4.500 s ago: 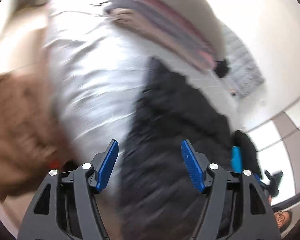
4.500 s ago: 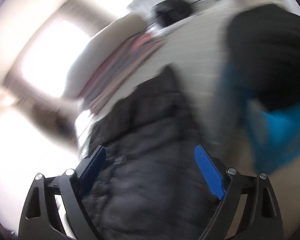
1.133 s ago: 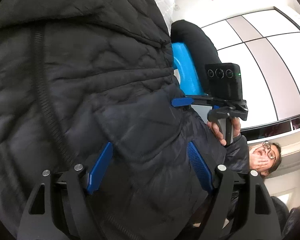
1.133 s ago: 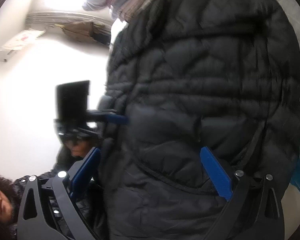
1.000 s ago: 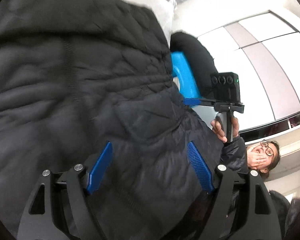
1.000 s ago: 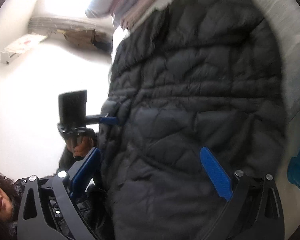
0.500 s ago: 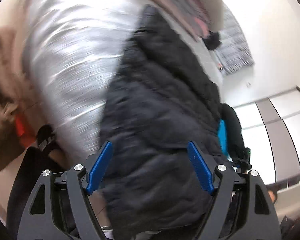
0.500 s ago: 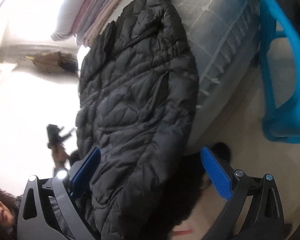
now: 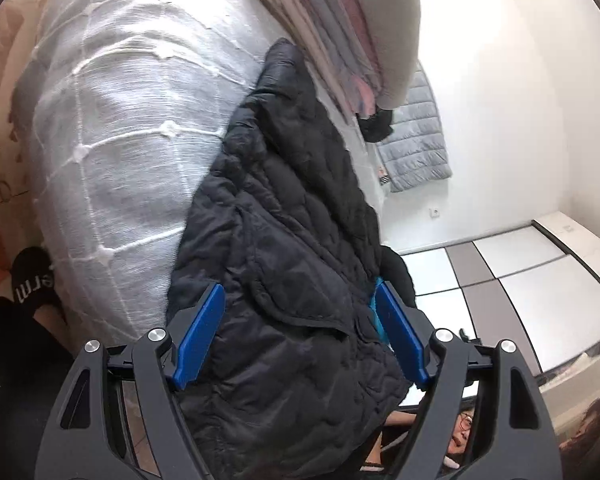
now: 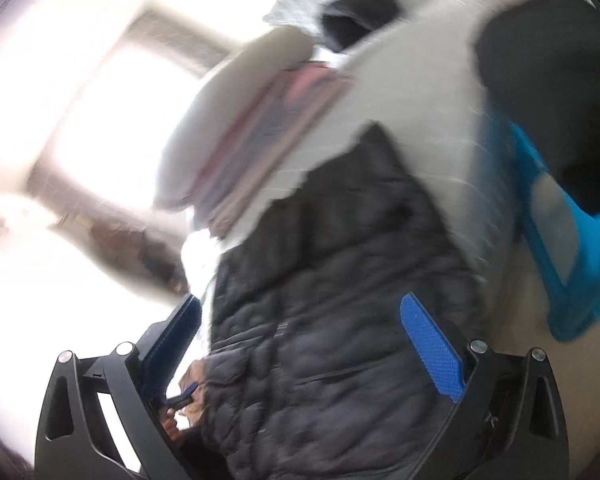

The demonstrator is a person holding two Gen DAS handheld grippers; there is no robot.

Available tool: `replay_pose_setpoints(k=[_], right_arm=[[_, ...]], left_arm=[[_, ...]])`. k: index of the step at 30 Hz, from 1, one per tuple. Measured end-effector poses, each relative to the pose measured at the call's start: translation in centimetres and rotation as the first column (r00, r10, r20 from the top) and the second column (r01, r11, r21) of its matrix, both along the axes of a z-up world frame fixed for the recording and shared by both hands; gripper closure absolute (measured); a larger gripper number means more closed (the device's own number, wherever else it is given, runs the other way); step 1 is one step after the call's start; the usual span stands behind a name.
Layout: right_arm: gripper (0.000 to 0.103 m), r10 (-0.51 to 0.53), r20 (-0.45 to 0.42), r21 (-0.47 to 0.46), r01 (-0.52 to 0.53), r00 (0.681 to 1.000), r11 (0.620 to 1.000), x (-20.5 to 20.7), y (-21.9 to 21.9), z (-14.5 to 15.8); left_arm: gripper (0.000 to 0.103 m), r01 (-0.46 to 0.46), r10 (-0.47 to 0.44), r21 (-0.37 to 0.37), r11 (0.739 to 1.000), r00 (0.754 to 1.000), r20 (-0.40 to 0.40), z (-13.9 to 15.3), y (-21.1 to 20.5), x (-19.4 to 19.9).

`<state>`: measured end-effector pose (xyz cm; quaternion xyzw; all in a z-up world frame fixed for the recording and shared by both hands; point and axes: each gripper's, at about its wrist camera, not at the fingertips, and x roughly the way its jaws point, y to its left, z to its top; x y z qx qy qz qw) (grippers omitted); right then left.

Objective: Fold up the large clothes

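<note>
A black quilted jacket lies lengthwise on the white bed, its near end hanging over the bed's edge. My left gripper is open in front of that near end; the jacket shows between the blue pads, which do not press on it. The right wrist view is blurred by motion. There the same jacket stretches away ahead of my right gripper, whose jaws stand wide open with nothing gripped. A hand with the other gripper shows at the lower left of that view.
A pile of folded clothes under a pillow sits at the bed's far end. A grey quilted jacket hangs on the wall. A blue plastic chair with a dark garment stands right of the bed. A socked foot is beside the bed.
Both grippers have drawn back from the jacket, which filled both views a second ago and now lies stretched on the bed. The right view has swung upward and blurred.
</note>
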<state>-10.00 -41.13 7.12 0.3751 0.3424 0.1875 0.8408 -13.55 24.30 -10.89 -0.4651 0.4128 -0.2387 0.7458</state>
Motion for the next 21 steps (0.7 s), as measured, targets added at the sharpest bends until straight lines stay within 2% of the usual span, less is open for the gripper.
replay_pose_setpoints(k=[1, 3, 5, 8, 9, 10, 12, 17, 21], right_arm=[[0.007, 0.009, 0.037, 0.006, -0.009, 0.999, 1.0, -0.2, 1.0, 0.6], [0.007, -0.004, 0.099, -0.038, 0.008, 0.995, 0.999, -0.7, 2.3, 0.6], [0.007, -0.012, 0.152, -0.091, 0.026, 0.988, 0.996, -1.0, 3.3, -0.9], [0.007, -0.057, 0.115, -0.18, 0.077, 0.992, 0.981, -0.3, 4.2, -4.9], [0.007, -0.071, 0.085, -0.159, 0.084, 0.994, 0.984, -0.3, 4.0, -6.3], [0.007, -0.081, 0.07, -0.131, 0.09, 0.994, 0.987, -0.4, 4.0, -6.7], [0.007, -0.125, 0.117, -0.106, 0.138, 0.985, 0.985, -1.2, 3.3, -6.1], [0.007, -0.132, 0.124, -0.163, 0.152, 0.983, 0.975, -1.2, 3.7, -5.8], [0.007, -0.144, 0.129, -0.148, 0.162, 0.981, 0.976, -1.3, 3.4, -6.0]], left_arm=[[0.028, 0.002, -0.002, -0.006, 1.0, 1.0, 0.009, 0.1, -0.1, -0.1], [0.024, -0.001, 0.002, -0.021, 1.0, 1.0, 0.028, 0.4, -0.1, -0.4], [0.024, -0.002, 0.004, -0.033, 0.999, 0.999, 0.045, 0.7, -0.1, -0.7], [0.023, -0.004, 0.007, -0.042, 0.999, 0.998, 0.068, 0.9, 0.1, -1.4], [0.023, -0.005, 0.009, -0.045, 0.999, 0.997, 0.072, 1.0, 0.3, -1.7], [0.023, -0.007, 0.011, -0.049, 0.999, 0.997, 0.078, 1.1, 0.5, -2.0], [0.023, -0.014, 0.018, -0.053, 0.998, 0.996, 0.085, 1.2, 0.6, -2.2], [0.022, -0.021, 0.028, -0.067, 0.998, 0.995, 0.1, 1.5, 0.9, -2.5], [0.021, -0.012, 0.016, -0.045, 0.999, 0.994, 0.106, 1.9, 0.5, -2.5]])
